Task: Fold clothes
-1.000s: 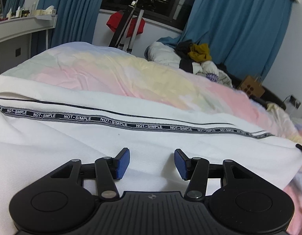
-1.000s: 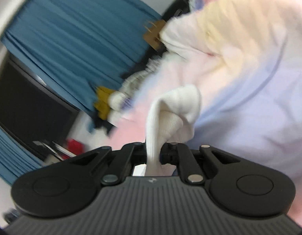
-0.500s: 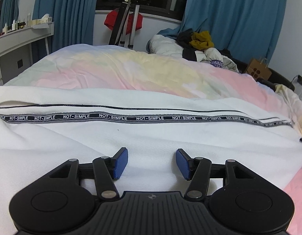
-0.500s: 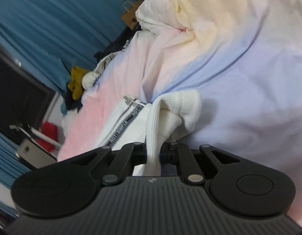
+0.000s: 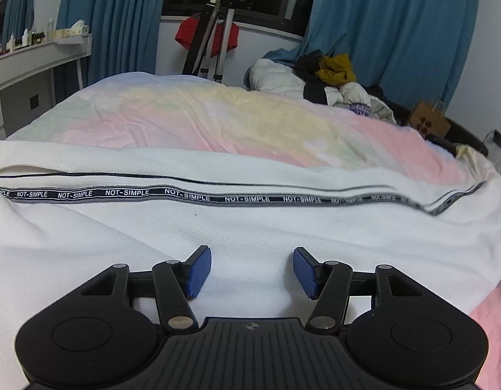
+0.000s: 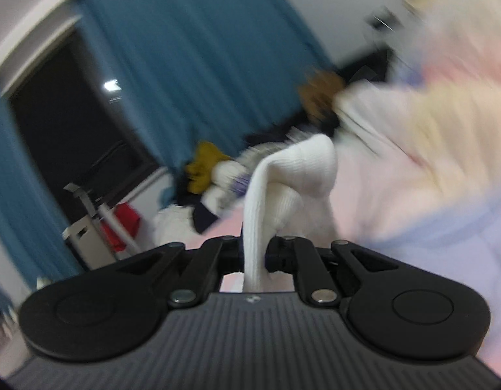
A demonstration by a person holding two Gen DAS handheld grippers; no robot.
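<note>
A white garment (image 5: 250,227) with a black "NOT-SIMPLE" tape stripe (image 5: 198,196) lies spread across the bed in the left wrist view. My left gripper (image 5: 252,271) is open, low over the white fabric, with nothing between its blue pads (image 5: 198,269). In the right wrist view my right gripper (image 6: 255,250) is shut on a ribbed white cuff of the garment (image 6: 296,169), which bunches up above the jaws. That view is motion-blurred.
The bed has a pastel pink and yellow duvet (image 5: 217,113). A pile of clothes (image 5: 331,74) lies at the far side by blue curtains (image 5: 390,26). A tripod (image 5: 214,35) and a white desk (image 5: 29,65) stand at the back left.
My right gripper has swung upward with the cuff still held, its view turning from the bed toward the curtains. The garment's right end has lifted. The left gripper stays open, nearly still.
</note>
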